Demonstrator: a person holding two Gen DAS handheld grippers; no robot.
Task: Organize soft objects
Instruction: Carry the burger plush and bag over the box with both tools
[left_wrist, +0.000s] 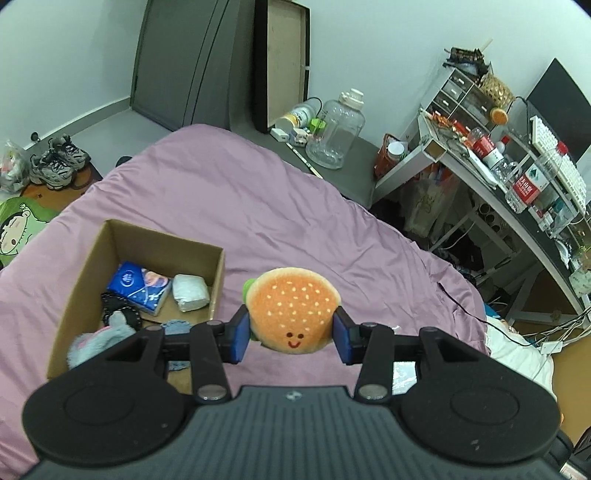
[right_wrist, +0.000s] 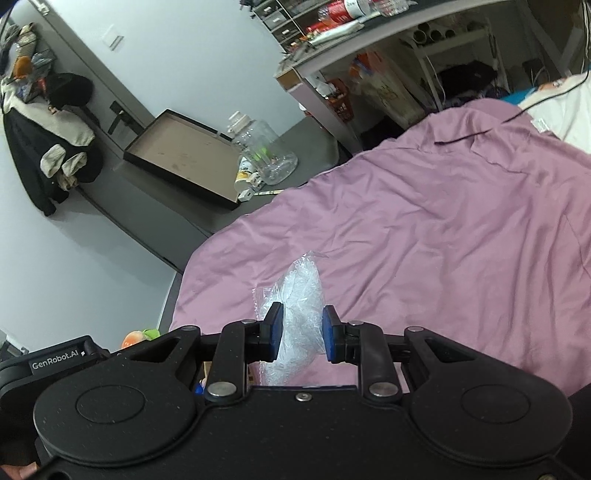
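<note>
Gripping a fuzzy round burger plush (left_wrist: 293, 310), the left gripper (left_wrist: 291, 334) is hovering lower centre; the right gripper (right_wrist: 302, 334) is pinching a crinkly clear plastic bag (right_wrist: 295, 295), contents unclear.

Purple bedspread (left_wrist: 229, 206), clear water jug (left_wrist: 334, 133), grey sneakers (left_wrist: 55, 162), cluttered desk (left_wrist: 491, 184), hanging black jacket (right_wrist: 48, 147)

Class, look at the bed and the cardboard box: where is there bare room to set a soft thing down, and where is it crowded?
Free: the purple sheet beyond the cardboard box, up to the grey ledge with the clear jug; also the box floor along its far wall. Crowded: the box's near half, with tissue pack, white packet and grey plush.
</note>
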